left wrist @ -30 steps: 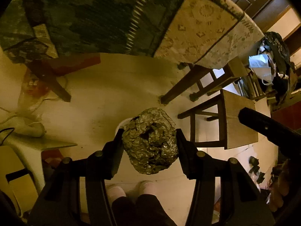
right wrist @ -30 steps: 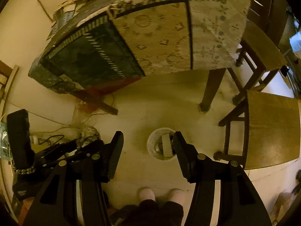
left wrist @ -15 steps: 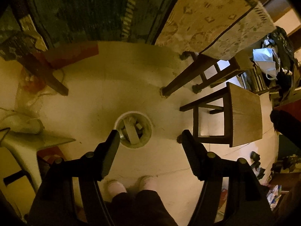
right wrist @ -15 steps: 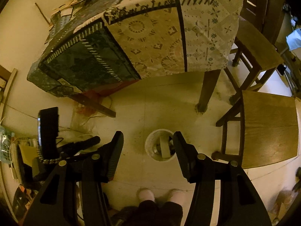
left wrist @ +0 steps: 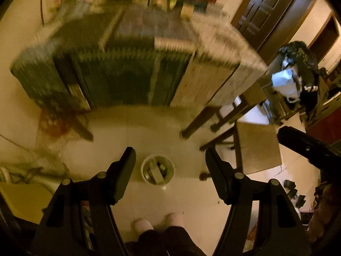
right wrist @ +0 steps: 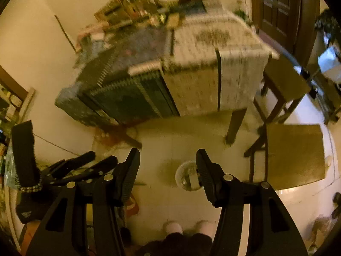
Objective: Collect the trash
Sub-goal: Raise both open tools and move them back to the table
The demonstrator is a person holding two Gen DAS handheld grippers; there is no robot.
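A small round white bin (left wrist: 143, 171) with trash in it stands on the pale floor, far below and between the fingers of my left gripper (left wrist: 169, 155). That gripper is open and holds nothing. In the right wrist view the same bin (right wrist: 178, 176) lies just under my right gripper (right wrist: 168, 153), also open and empty. The left gripper (right wrist: 103, 156) shows at the left of that view, level with the right one. I cannot pick out single pieces of trash in the bin.
A table under a patterned cloth (left wrist: 127, 81) stands beyond the bin, with clutter on top, all blurred. A wooden stool (left wrist: 257, 147) and chair legs stand to the right. The person's feet (left wrist: 145, 224) are just behind the bin. Bags (left wrist: 285, 83) hang at far right.
The left gripper opened and let go of the crumpled foil ball, which is gone from its fingers. Both grippers rose away from the bin, and the tabletop came into view.
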